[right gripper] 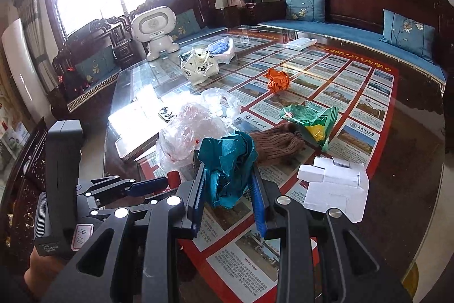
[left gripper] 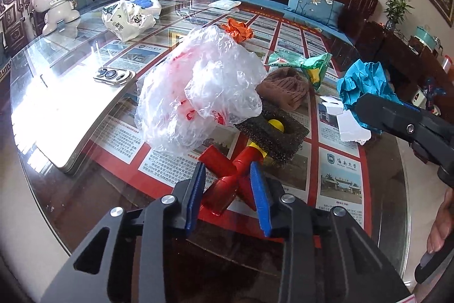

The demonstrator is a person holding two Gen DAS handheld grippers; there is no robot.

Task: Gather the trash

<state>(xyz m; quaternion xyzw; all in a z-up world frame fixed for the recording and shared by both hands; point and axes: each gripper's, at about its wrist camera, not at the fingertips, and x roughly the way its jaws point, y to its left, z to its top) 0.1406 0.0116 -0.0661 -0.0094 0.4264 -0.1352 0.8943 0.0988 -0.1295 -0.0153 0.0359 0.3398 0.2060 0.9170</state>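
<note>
The left claw (left gripper: 228, 183) was clamped on a red plastic tube piece (left gripper: 227, 183) near the front edge of the glass-topped desk (left gripper: 71, 181), its blue pads (left gripper: 259, 192) pressing the crossed red tubes from both sides. Just beyond lay a block of black foam (left gripper: 272, 132) with a yellow ball (left gripper: 276, 125) sunk in its hollow, and a crumpled clear plastic bag (left gripper: 198, 87) stood touching the foam's left side. The right claw (right gripper: 228, 183) gripped a wad of teal paper (right gripper: 227, 161), lifted over the desk's near right part. Beside it to the right lay torn white cardboard (right gripper: 334, 183); behind were a brown knitted cloth (right gripper: 278, 141), a green snack wrapper (right gripper: 309, 118) and, farther back, an orange paper ball (right gripper: 276, 80). The middle and far right of the desk lay open. On the left side sat a silver tablet (left gripper: 65, 115) with a small device (left gripper: 113, 74) on it, running close to the left edge. A white printed bag (right gripper: 200, 67), contents not discernible, stood near a white robot figure (right gripper: 154, 30) at the far left corner.
</note>
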